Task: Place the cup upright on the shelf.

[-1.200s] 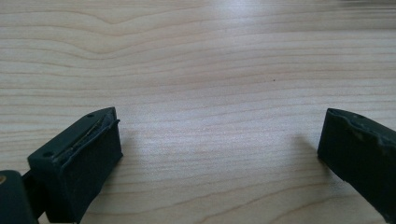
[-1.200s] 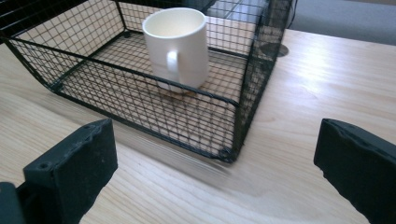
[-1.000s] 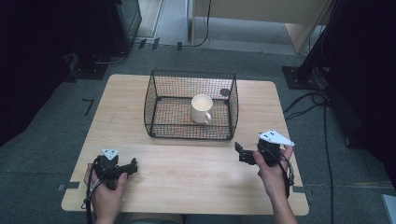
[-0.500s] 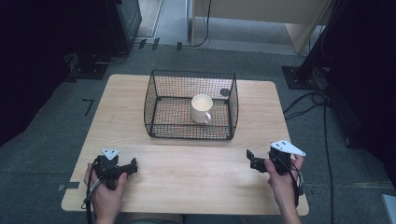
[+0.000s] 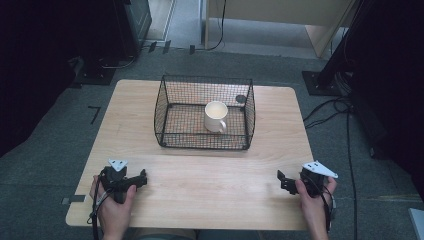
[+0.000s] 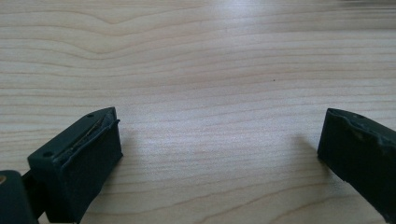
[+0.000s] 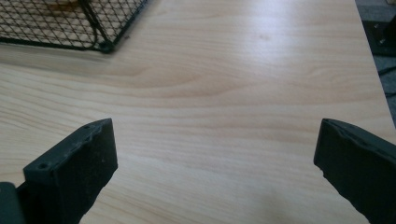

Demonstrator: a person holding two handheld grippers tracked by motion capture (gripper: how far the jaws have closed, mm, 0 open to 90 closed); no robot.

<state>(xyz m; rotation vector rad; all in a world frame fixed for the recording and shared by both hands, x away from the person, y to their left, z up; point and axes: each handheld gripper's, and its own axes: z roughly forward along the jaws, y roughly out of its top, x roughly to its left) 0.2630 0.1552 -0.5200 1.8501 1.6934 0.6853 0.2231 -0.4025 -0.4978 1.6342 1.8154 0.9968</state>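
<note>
Your right tool [image 5: 283, 181] has drifted out toward the bench's right edge and back toward you over the last second; it was sitting further in and closer to the basket before. Your left tool [image 5: 141, 178] hasn't budged, same spot near the front left of the bench [image 5: 210, 175].

Both tools are released right now. In the left gripper view the two black jaws stand wide apart with bare wood grain between them, nothing in the gap. Same deal in the right gripper view: jaws spread wide over the bench, nothing between them, and you can see a corner of the wire basket [image 7: 70, 23] up at the top left of that view.

From the high view, the black wire basket [image 5: 172, 107] sits toward the far middle of the bench, well apart from both of your hands. Inside it there's a white mug [image 5: 216, 116], upright, sitting right of centre on the basket floor with its handle pointing roughly toward you. There's also a small dark round thing [image 5: 241, 99] at the basket's far right side, too small to tell what it is.

Your left hand [image 5: 114, 205] and right hand [image 5: 314, 200] both come in from the bottom, each wrapped around its tool, with a cable trailing off each.
</note>
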